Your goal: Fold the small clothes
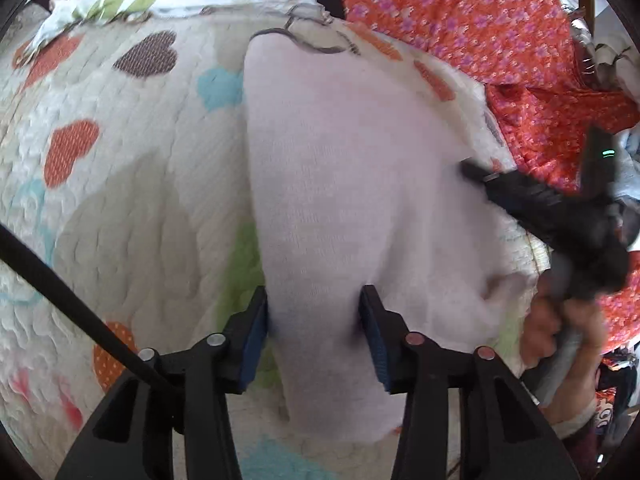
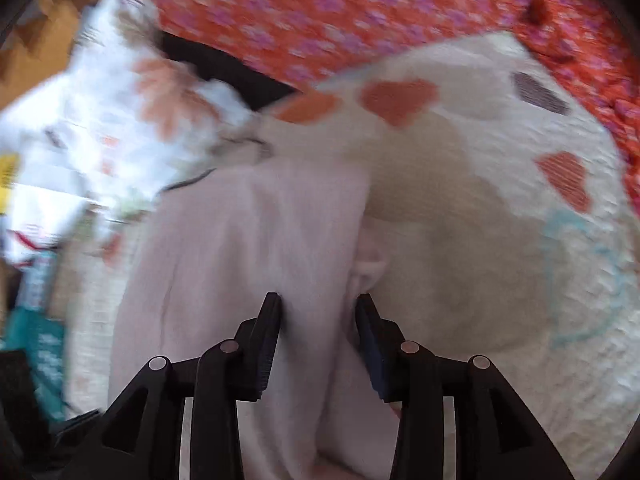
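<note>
A pale pink knit garment (image 1: 340, 200) lies spread on a white quilt (image 1: 120, 160) printed with hearts. My left gripper (image 1: 314, 300) is open, its fingers straddling the garment's near edge. The right gripper's black body (image 1: 560, 212) shows at the right edge of the garment, held in a hand. In the right wrist view the same pink garment (image 2: 248, 264) lies folded lengthwise, and my right gripper (image 2: 318, 304) is open with cloth between its fingers. The right view is motion-blurred.
An orange cloth with purple flowers (image 1: 480, 20) lies beyond the quilt and also shows in the right wrist view (image 2: 320, 8). A white floral cloth (image 2: 92, 128) is heaped at the left. A black cable (image 1: 80, 300) crosses the lower left.
</note>
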